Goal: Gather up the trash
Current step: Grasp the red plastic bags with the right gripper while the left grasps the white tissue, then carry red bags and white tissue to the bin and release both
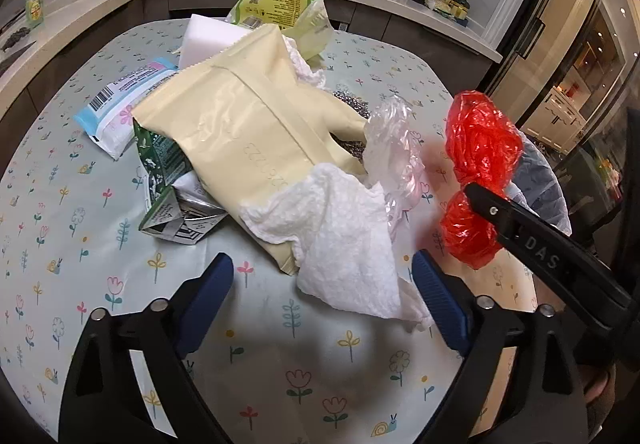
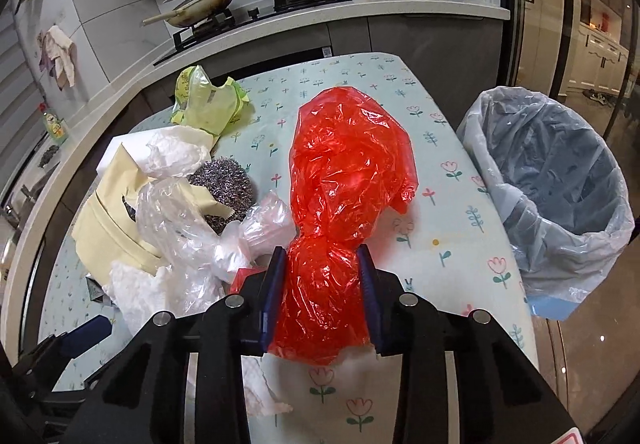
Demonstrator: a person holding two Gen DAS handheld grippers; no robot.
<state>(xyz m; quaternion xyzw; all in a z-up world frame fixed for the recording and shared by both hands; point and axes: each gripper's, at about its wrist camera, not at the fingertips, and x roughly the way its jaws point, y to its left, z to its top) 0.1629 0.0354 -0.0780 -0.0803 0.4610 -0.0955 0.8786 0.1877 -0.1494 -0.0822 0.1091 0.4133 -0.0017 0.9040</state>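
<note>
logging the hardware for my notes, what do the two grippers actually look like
Both match: the left gripper and right gripper each have a black, angular linkage frame with round silver pivot bolts and two dark blue ribbed pads. The right gripper's black finger carries white lettering reading DAS. No cables or sleeves are visible.

the red plastic bag (image 2: 344, 203), crumpled and glossy, was pinched at its waist, its bulk ballooning toward the lined bin (image 2: 560, 195) at the counter's edge. away from the bin lay the heap: a cream wrapper (image 1: 248, 139) on top, white paper towel (image 1: 344, 244) draped over its near end, clear plastic (image 1: 394, 151) and a steel scourer (image 2: 224, 183) on the bin side.
</note>
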